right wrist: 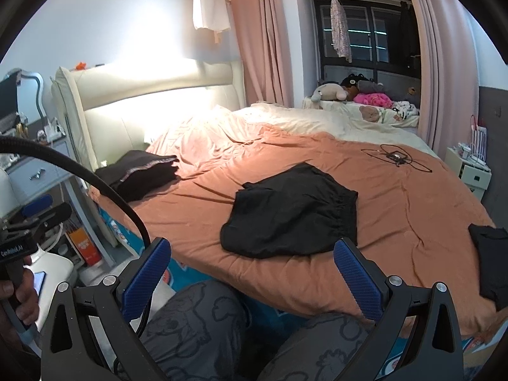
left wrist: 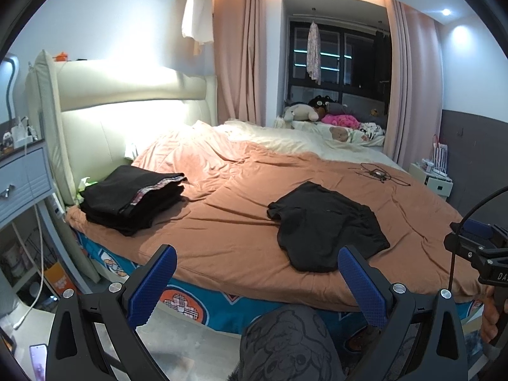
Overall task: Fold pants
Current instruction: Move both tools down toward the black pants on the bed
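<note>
your left gripper (left wrist: 257,282) and right gripper (right wrist: 252,273) both hang spread wide, empty — the black shorts (right wrist: 290,214) look limp and light, so pinch the elastic waistband corners

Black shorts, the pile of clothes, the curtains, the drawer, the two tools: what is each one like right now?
Black shorts: spread out on the blanket, not yet folded, nothing touching them.
Stack of dark clothes: folded, piled near the headboard.
Pink curtains: drawn back, window showing.
Nightstand drawer: closed.
Left tool: open, empty.
Right tool: open, empty.
Orange blanket: spread over the bed, wrinkled.
</note>
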`<state>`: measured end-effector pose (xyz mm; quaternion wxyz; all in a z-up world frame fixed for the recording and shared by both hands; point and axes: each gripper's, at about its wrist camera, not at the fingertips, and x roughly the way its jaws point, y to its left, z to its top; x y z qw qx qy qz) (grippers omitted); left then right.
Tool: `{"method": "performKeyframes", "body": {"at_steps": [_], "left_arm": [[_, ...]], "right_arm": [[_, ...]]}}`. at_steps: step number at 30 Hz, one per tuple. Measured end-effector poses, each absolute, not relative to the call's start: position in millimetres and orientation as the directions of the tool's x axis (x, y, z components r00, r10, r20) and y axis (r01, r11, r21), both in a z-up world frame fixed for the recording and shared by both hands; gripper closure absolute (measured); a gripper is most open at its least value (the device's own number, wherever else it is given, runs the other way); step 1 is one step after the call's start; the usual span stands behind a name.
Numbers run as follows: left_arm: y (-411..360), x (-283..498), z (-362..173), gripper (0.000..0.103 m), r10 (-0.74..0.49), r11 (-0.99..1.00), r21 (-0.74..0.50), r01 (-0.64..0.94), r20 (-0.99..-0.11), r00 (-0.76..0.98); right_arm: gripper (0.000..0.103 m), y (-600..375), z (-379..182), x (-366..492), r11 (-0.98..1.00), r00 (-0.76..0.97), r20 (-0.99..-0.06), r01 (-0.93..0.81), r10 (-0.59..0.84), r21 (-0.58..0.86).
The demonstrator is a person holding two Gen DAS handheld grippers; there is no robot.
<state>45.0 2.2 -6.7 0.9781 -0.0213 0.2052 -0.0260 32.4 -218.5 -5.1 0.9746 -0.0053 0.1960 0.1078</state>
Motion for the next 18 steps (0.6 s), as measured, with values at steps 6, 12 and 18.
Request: {"method": "performKeyframes", "body": {"at_steps": [6,12,18], "left_arm": [[-3.6,81.5,-13.9,0.001,-0.095,0.995,-0.073,0.07,-0.435,0.895],[-12.9,119.0,-30.1,0.004,-0.145,0.989,-0.107,0.107,-0.479,0.866],[-20.8,155.4,-57.5,0.016,-0.201,0.977,-0.168,0.128,-0.559,0.805]], "right_arm": [[0.0,-223.4,-7.2,63.7,0.976,0.884,-0.417,-0.215,0.212,0.039],[0.0,-237.9,-12.8,94.3,0.982,0.87,-0.457,-0.183,0.186,0.052],[0.002,-262.9,-21.8,121.8,0.98,0.845,-0.498,-0.145,0.196,0.139]]}}
